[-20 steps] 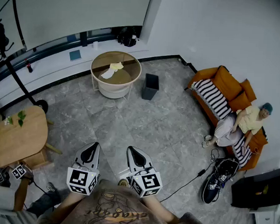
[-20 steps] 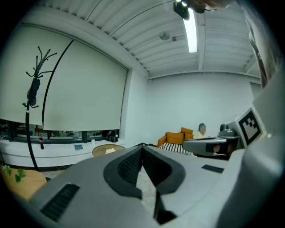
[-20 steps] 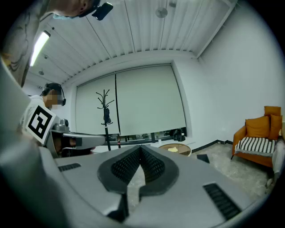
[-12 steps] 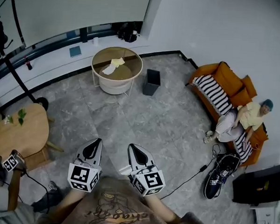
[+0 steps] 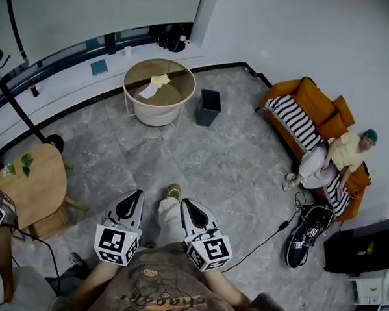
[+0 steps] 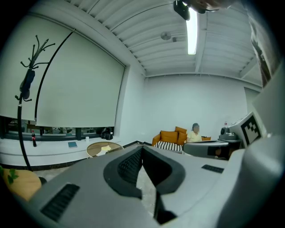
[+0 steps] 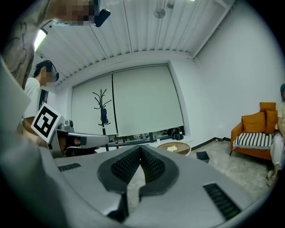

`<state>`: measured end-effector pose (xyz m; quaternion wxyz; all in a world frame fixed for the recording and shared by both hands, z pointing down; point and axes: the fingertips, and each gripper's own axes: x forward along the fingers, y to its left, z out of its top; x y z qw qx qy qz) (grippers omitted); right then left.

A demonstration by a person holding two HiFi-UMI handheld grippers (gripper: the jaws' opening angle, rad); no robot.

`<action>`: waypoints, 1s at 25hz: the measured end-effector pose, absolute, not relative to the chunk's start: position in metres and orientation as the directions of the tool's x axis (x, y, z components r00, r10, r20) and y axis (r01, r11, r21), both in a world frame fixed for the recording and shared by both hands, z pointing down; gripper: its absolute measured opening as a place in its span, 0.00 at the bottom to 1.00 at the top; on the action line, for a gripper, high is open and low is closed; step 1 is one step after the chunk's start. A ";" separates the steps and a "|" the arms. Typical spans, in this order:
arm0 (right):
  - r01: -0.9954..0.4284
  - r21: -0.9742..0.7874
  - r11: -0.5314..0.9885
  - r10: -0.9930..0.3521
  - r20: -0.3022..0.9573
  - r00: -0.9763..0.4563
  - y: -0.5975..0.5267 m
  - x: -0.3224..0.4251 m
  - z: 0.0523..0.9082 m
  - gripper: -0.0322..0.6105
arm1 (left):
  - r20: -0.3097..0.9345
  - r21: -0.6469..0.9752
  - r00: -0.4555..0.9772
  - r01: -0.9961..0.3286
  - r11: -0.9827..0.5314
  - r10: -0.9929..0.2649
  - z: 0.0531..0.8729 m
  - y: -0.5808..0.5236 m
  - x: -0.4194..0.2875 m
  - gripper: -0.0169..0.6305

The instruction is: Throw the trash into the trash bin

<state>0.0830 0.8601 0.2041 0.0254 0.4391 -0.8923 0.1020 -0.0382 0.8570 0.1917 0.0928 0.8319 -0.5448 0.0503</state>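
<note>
A: First entry, the trash?

B: Trash [image 5: 153, 88]: crumpled paper, one white piece and one yellow, touching each other; lying near the middle of the round table [image 5: 177, 97], a little toward its left edge as the head view shows it.

A: Second entry, the trash bin?

B: Trash bin [image 5: 209, 107]: dark, square-mouthed, upright on the grey tiled floor [image 5: 207, 165]; just beside the round table's right edge; apart from the trash; its contents cannot be told.

A: The grippers?

B: Left gripper [image 5: 131, 205]: held low in front of the person, well apart from both table and bin; jaws pressed together at the tips, nothing between them. Right gripper [image 5: 189, 213]: just beside the left one and roughly level with it; jaws likewise pressed together, holding nothing.

A: Remaining entries?

B: Orange sofa [image 5: 317, 116]: against the right-hand wall, with a striped cover on its seat. Seated person [image 5: 340, 162]: at the sofa's near end, feet on the floor. Wooden table [image 5: 23, 191]: at the left edge of the head view, with green leaves [image 5: 26, 163] on its far edge. Shoe [image 5: 173, 191]: on the floor just ahead of the two grippers, between them.
</note>
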 end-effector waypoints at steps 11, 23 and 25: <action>-0.778 -0.160 0.608 -0.772 0.111 -0.626 0.801 0.064 0.205 0.08 | 0.186 0.095 0.394 -0.919 -0.383 -0.900 0.196 0.808 -0.054 0.05; -0.781 -0.177 0.599 -0.774 0.122 -0.621 0.718 0.059 0.211 0.08 | 0.196 0.101 0.379 -0.925 -0.365 -0.905 0.199 0.723 -0.066 0.05; -0.781 -0.180 0.599 -0.774 0.123 -0.622 0.699 0.060 0.209 0.08 | 0.198 0.106 0.379 -0.925 -0.365 -0.904 0.197 0.705 -0.067 0.05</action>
